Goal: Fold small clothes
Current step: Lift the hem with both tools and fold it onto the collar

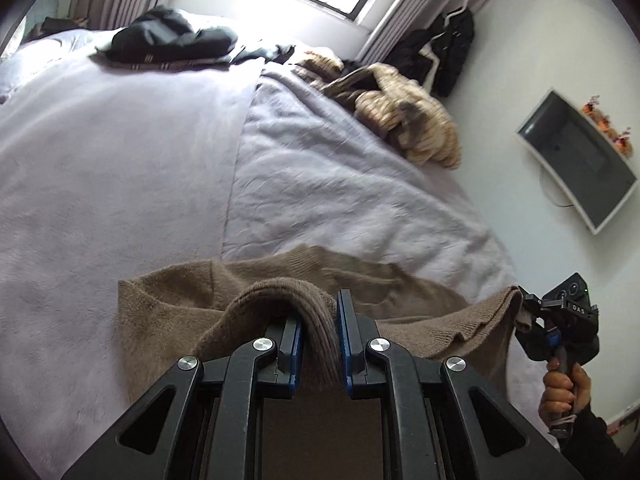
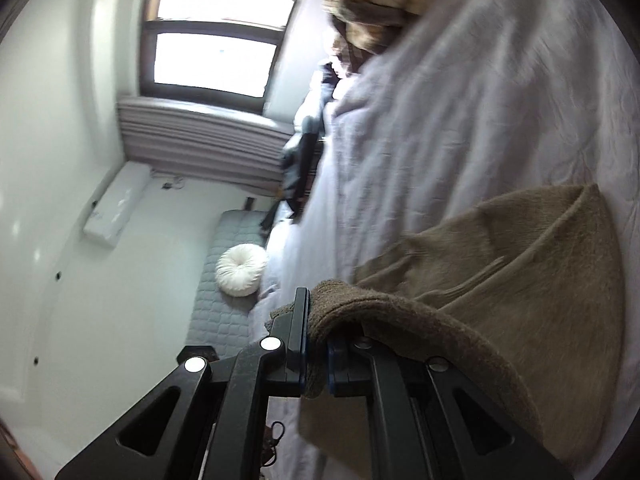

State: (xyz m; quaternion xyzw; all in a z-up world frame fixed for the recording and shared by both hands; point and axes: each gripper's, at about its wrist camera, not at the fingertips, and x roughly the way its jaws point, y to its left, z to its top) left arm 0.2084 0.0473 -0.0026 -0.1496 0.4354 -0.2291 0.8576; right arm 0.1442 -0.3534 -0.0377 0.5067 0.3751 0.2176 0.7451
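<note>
The left gripper [image 1: 318, 328] has its jaws clamped on a fold of the brown knit garment [image 1: 248, 292]; the right gripper [image 2: 316, 344] pinches another edge. The garment drapes across the near edge of the bed [image 1: 120, 160]. Farther on lie a striped tan garment [image 1: 416, 120] and dark clothes [image 1: 172, 36].

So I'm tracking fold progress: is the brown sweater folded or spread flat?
Neither yet: the brown sweater is lifted by an edge in the left gripper and right gripper, its far part resting rumpled on the bed.
</note>
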